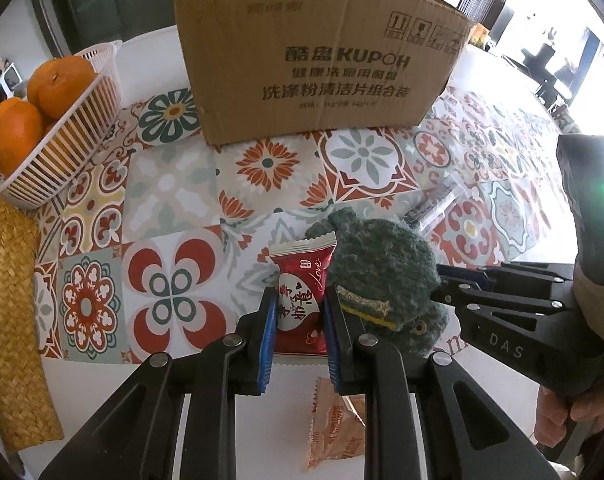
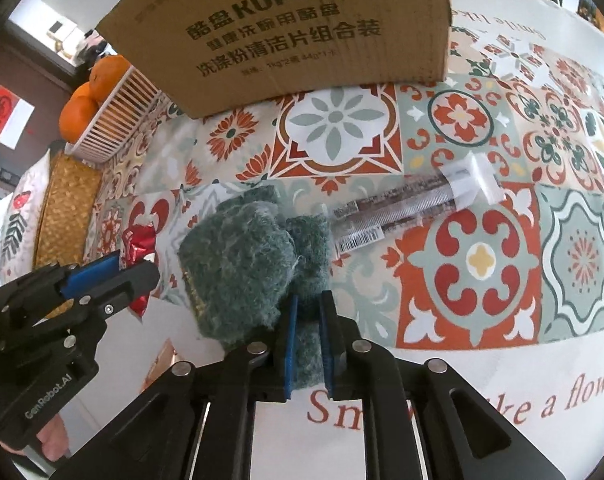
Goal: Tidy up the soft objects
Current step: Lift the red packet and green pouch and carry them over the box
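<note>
A green knitted plush toy lies on the patterned tablecloth, touching a red snack packet on its left. My left gripper is shut on the red packet, its blue pads pressing on both sides. My right gripper points steeply down and is shut on a limb of the plush toy, which fills the narrow gap between its pads. In the left wrist view the right gripper reaches into the toy from the right. The right wrist view shows the left gripper with the red packet.
A big open cardboard box stands behind the toy. A white basket of oranges sits at the left on a woven mat. An orange snack packet lies near the front edge, and a clear packet of dark sticks right of the toy.
</note>
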